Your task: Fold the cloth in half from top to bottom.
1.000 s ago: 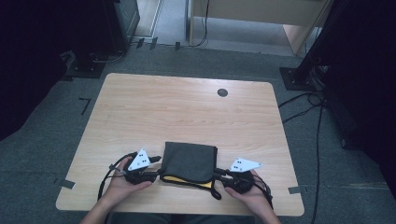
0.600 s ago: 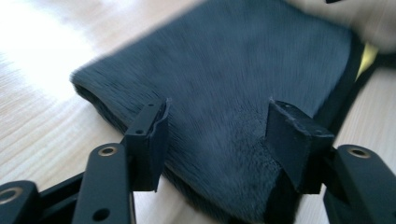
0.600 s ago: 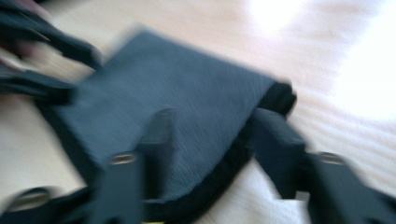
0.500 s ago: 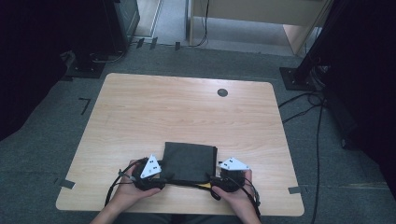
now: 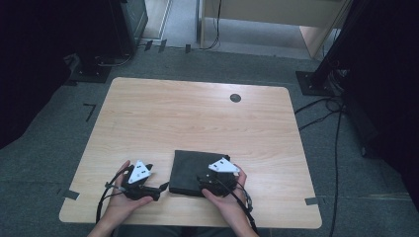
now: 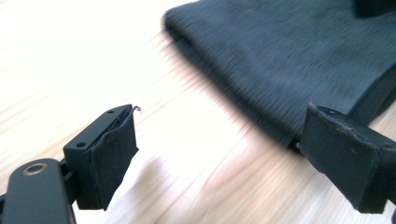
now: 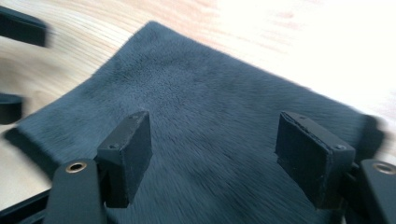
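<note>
Wooden table (image 5: 197,123) (grey carpet (image 5: 59,143) around) bears dark cloth (image 5: 190,170)

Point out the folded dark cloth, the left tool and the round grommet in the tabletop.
folded dark cloth (image 5: 190,168): high view, bare top surface.
left tool (image 6: 219,154): left gripper view, midway between its open jaws.
round grommet (image 5: 235,98): high view, its centre.

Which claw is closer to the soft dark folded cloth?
Right. The right claw hangs open over the soft dark folded cloth; the left claw sits open beside its left edge, on the table.
</note>
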